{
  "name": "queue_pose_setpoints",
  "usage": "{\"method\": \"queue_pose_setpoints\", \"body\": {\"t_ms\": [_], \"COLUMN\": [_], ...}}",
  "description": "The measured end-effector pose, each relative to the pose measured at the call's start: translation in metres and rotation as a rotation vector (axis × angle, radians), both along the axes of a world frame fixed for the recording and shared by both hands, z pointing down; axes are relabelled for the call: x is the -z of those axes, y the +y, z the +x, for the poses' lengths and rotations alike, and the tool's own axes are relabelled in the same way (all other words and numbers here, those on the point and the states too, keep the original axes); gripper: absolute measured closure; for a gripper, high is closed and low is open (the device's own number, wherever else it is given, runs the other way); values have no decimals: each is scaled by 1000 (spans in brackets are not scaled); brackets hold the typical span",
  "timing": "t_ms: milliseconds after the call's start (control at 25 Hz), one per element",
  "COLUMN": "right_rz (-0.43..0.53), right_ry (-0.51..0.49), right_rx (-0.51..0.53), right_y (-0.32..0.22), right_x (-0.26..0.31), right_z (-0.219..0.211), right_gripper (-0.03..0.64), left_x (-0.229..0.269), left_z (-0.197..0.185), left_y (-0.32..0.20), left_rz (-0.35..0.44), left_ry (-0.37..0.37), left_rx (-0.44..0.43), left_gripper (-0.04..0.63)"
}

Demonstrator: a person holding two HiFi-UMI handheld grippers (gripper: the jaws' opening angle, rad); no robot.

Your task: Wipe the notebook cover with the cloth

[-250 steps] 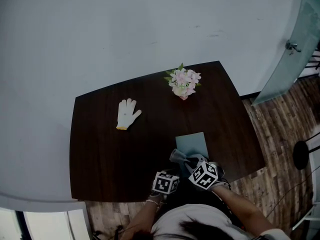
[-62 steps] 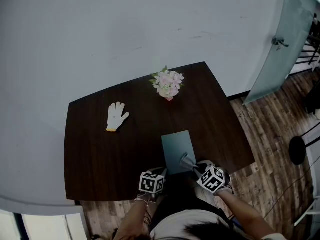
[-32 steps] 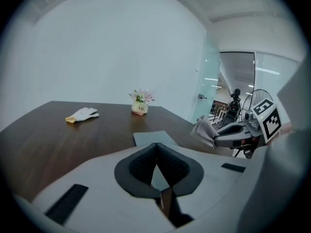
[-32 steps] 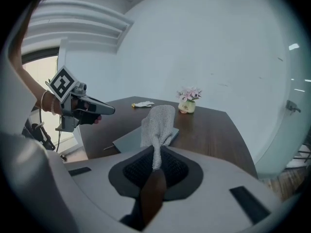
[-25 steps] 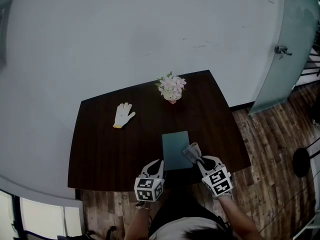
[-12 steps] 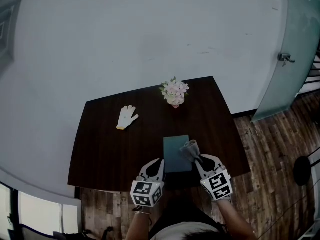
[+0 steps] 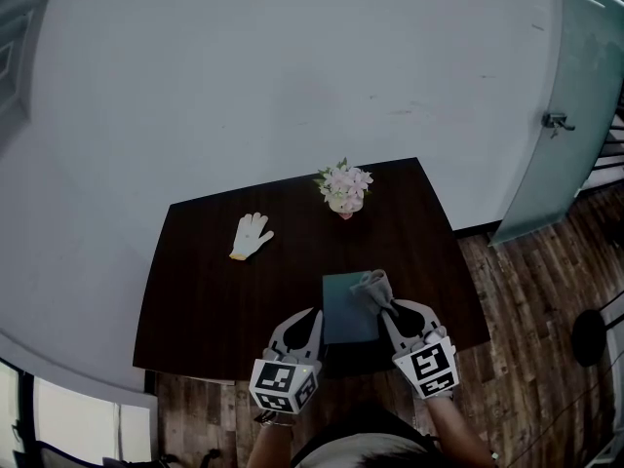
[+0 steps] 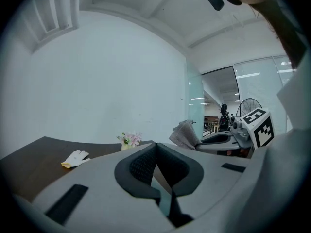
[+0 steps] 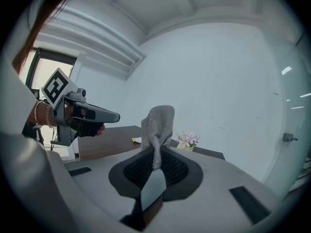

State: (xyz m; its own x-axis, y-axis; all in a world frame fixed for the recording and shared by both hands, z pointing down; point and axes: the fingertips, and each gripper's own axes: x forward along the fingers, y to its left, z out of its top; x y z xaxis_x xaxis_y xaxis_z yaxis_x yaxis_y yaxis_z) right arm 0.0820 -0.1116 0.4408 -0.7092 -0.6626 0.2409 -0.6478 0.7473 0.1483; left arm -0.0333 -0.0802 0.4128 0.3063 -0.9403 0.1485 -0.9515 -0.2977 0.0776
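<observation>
Now — right tongs (image 9: 154,165) grip cloth (image 9: 158,124)

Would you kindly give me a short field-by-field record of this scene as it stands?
Table: dark wood
Notebook: flat near the front edge, between the claws
Cloth: pinched in right claw, above notebook's far right corner; contact unclear
Left claw: shut, empty, left of notebook
Glove: far left, lying alone
Flowers: at far edge
</observation>
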Motion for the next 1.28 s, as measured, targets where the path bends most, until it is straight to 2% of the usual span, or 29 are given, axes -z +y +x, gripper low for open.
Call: {"method": "queue_pose_setpoints", "body": {"t_ms": [560, 720, 1280], "right_rz": [54, 99, 116], "right_ry": [-41, -28, -20], "right_rx": [-48, -40, -67], "right_y": [22, 28, 52], "right_x": [46, 52, 64], "right_z": [-13, -18, -37], "right_gripper": [574, 575, 575], "left_x": [39, 46, 57], "left_z": [-10, -15, -34], "left_y": [20, 26, 49], "left_rz": [64, 75, 96], "left_ry": [17, 25, 34], "left_rx": [-46, -50, -65], "left_gripper": [577, 577, 577]}}
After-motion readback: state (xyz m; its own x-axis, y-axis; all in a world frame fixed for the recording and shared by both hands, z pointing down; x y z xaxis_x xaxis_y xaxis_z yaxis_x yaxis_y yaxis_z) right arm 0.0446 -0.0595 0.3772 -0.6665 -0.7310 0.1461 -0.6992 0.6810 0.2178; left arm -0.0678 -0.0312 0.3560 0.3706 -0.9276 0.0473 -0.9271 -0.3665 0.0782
